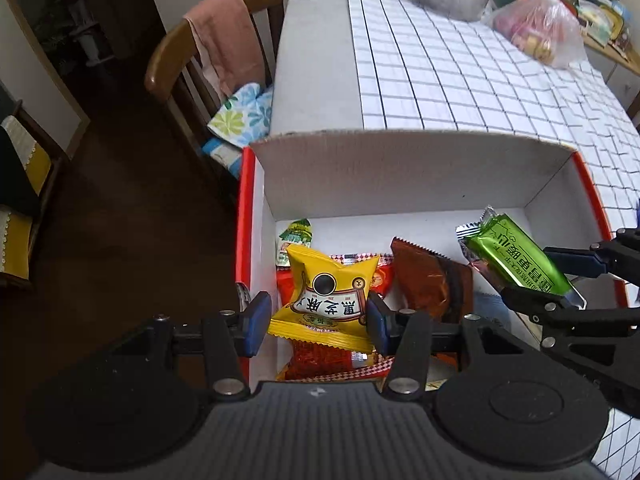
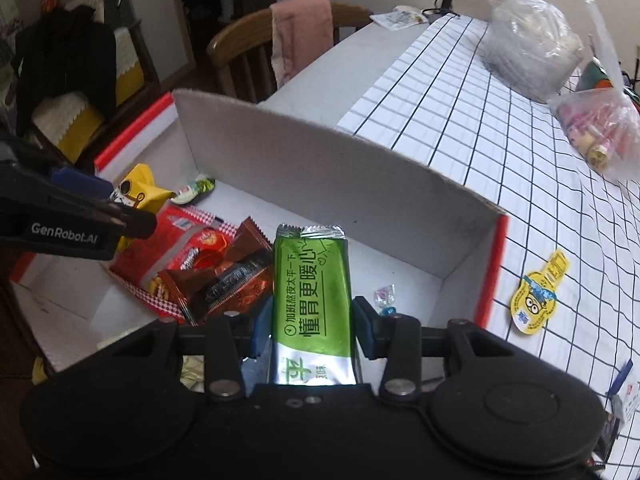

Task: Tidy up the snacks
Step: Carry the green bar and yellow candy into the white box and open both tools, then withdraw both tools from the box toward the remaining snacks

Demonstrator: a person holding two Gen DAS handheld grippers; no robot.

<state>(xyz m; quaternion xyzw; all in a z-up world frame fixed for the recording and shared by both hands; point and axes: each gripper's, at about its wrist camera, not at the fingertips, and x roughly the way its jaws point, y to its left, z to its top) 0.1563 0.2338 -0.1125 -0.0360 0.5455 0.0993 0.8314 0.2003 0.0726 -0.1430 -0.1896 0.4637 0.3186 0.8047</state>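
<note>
A white cardboard box [image 1: 384, 168] with red outer sides sits on the table; its far wall [image 2: 320, 168] stands upright. My left gripper [image 1: 318, 314] is shut on a yellow snack packet [image 1: 324, 300] and hangs over the box's left part. My right gripper [image 2: 312, 326] is shut on a long green packet [image 2: 312, 292], also over the box; the green packet [image 1: 516, 256] shows at the right of the left wrist view. Inside the box lie a brown packet [image 1: 432, 280], red packets [image 2: 176, 248] and a small green-white sachet [image 1: 296, 236].
A checked tablecloth [image 1: 460, 80] covers the table beyond the box. Plastic bags [image 2: 532, 48] stand at the far end. A yellow cartoon sticker [image 2: 538, 296] lies right of the box. A wooden chair [image 1: 216, 56] with a pink cloth stands at the table's left side.
</note>
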